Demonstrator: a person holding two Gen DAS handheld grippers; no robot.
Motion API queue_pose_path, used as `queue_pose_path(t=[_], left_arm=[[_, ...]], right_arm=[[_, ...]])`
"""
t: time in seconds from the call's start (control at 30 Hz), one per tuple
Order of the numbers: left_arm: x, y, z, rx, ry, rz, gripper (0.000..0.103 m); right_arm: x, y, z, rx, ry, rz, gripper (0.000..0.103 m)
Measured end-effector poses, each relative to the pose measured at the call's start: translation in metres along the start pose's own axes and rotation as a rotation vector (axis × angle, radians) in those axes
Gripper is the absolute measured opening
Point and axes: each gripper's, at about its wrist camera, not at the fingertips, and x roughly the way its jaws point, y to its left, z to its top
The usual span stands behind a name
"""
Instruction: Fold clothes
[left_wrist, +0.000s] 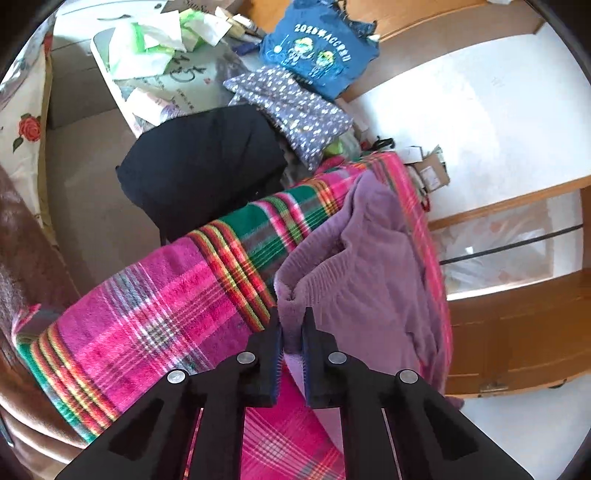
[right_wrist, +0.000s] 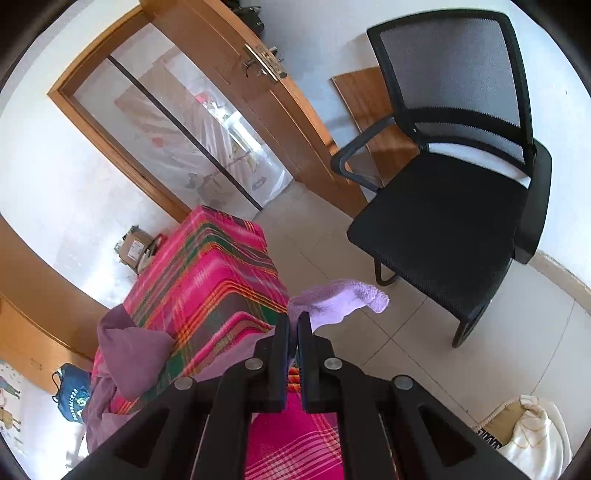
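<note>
The left gripper (left_wrist: 292, 325) and the right gripper (right_wrist: 293, 325) each had their jaws pinched tight on the purple garment (left_wrist: 369, 266), whose lower part was hidden, over the pink plaid blanket (left_wrist: 155, 306). Bare floor (right_wrist: 369, 350) lay right. The blue shirt (left_wrist: 317, 55) read "2026".

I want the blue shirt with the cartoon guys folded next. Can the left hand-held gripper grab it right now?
Probably not yet. The left hand-held gripper is shut on the purple garment, so it has no free grip. The blue shirt also lies far across the plaid blanket, behind the black clothing.
</note>
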Motion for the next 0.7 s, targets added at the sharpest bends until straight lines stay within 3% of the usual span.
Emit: queue_pose_path(t=[0.3, 0.53, 0.7], left_arm=[[-0.023, 0.013, -0.008, 0.001, -0.011, 0.001, 0.009], [-0.008, 0.047, -0.019, -0.066, 0.036, 0.034, 0.009], [-0.017, 0.039, -0.017, -0.035, 0.019, 0.012, 0.009]], right_arm=[[-0.03, 0.009, 0.009, -0.049, -0.037, 0.016, 0.004], [-0.014, -0.028, -0.01, 0.024, 0.022, -0.049, 0.004], [-0.011, -0.035, -0.013, 0.04, 0.031, -0.051, 0.004]])
